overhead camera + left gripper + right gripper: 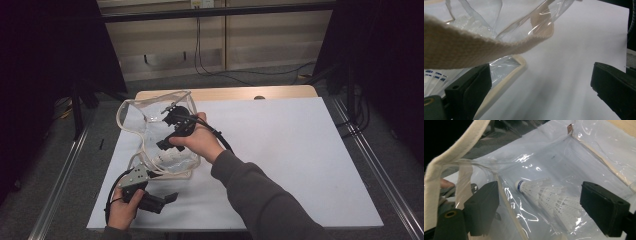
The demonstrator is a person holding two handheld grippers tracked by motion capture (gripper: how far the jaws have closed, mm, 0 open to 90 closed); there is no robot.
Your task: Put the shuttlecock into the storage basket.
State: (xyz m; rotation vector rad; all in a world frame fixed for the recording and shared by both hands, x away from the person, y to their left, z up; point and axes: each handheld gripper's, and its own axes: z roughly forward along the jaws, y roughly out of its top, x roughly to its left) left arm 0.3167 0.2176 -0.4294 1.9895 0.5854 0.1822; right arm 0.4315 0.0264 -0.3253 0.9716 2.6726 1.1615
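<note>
- White sheeting is covering the table [300, 165], with a strip of bare wood showing along its far edge and dark curtains hanging at both sides of the room.
- At the near left, the left gripper [167, 199] is lying low over the sheet in the person's left hand [121, 210]; its jaws are standing wide apart with nothing between them.
- Across the left gripper view a cream webbing strap [461, 48] is sagging just above the left-hand jaw, and whether it is touching that jaw I cannot tell.
- Just beyond that gripper, a clear plastic bag [150, 112] with cream trim is standing open on the left part of the table.
- Inside the bag, white shuttlecocks [549, 197] are lying on their sides against the clear bottom, one with a blue band around its cork.
- Reaching into the bag's mouth from the right, the right gripper [169, 127] is sitting in the person's right hand [200, 142], with a grey sleeve trailing back toward the near edge.
- Its jaws are gaping wide on either side of the shuttlecocks, gripping nothing.
</note>
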